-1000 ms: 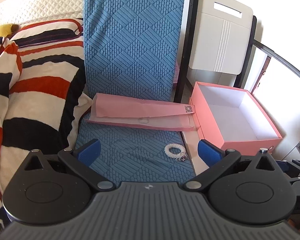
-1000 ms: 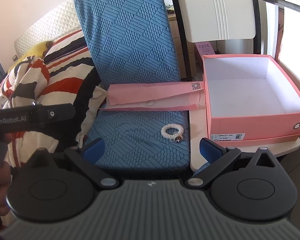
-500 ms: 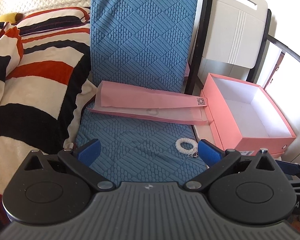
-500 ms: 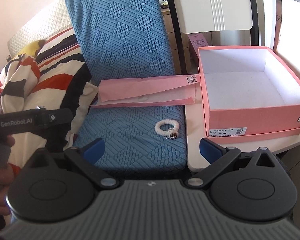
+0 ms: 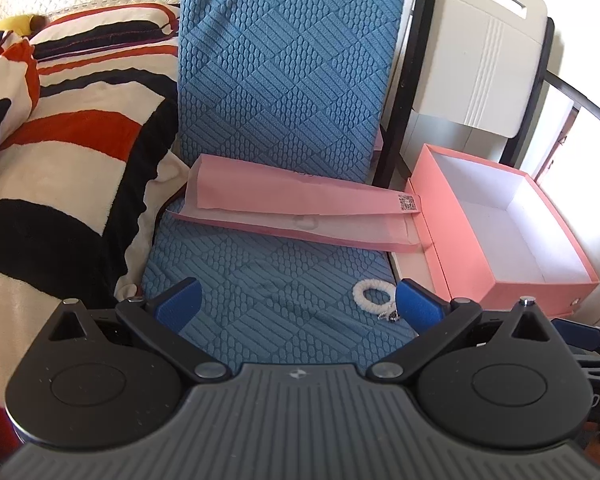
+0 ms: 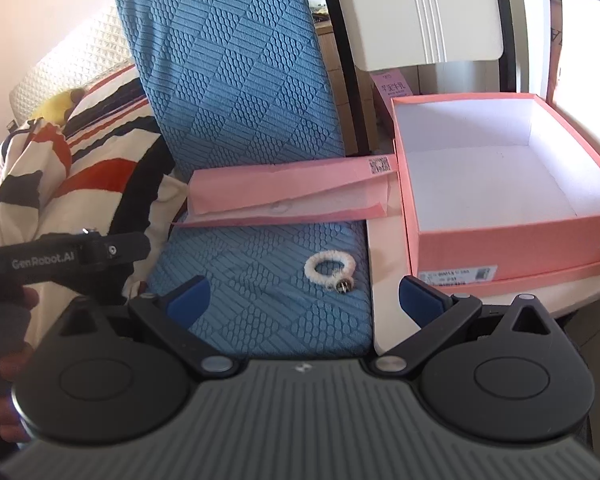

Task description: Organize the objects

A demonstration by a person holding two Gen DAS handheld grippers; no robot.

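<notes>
Both grippers — left gripper (image 5: 296,294), right gripper (image 6: 304,294) — gape wide near the white hair tie (image 6: 329,268), probably bound for the pink box (image 6: 512,240) beside it.

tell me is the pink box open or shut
Open and empty: the pink box has no lid on, and its bare white inside shows in both views.

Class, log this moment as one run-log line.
left claw: open, empty | right claw: open, empty | white hair tie: on blue cushion | pink box: open, empty
</notes>
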